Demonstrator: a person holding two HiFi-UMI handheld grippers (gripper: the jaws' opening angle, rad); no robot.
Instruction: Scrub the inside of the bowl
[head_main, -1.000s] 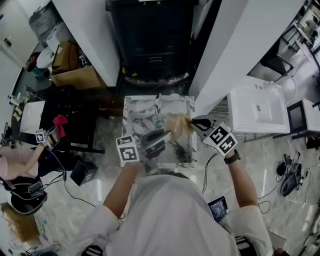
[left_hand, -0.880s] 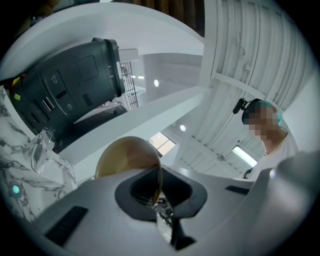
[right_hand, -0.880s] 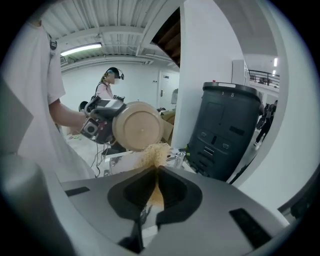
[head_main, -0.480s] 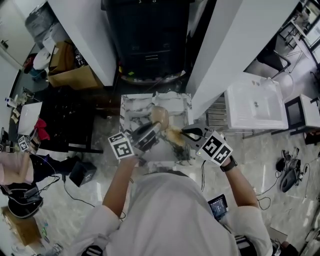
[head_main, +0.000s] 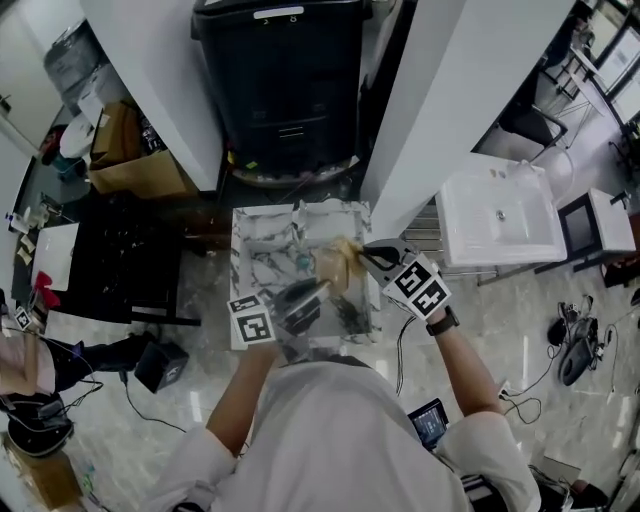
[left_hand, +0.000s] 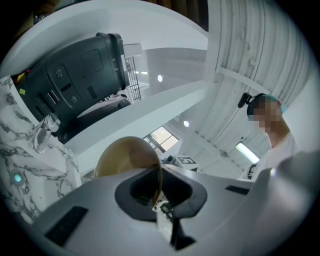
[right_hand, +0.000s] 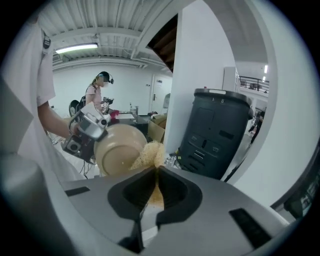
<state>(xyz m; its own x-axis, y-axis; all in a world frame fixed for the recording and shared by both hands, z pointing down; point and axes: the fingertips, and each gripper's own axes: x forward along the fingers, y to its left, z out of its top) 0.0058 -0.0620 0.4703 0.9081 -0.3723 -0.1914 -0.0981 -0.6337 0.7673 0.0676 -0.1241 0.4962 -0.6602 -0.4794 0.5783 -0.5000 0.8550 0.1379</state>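
Over the marble table, the left gripper is clenching the rim of the tan bowl and holding it up on edge. The right gripper is pinching a straw-coloured scrubber, which is touching the bowl. Half a second earlier the head view was showing the bowl and scrubber slightly apart. Now they are overlapping.

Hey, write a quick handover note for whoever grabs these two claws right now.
Left claw: shut on the rim of the bowl, holding it tilted above the marble table.
Right claw: shut on the scrub pad, which sits at the bowl's edge.
Done: both things gripped. How clean the bowl is can't be judged.
To do: scrub the inside.
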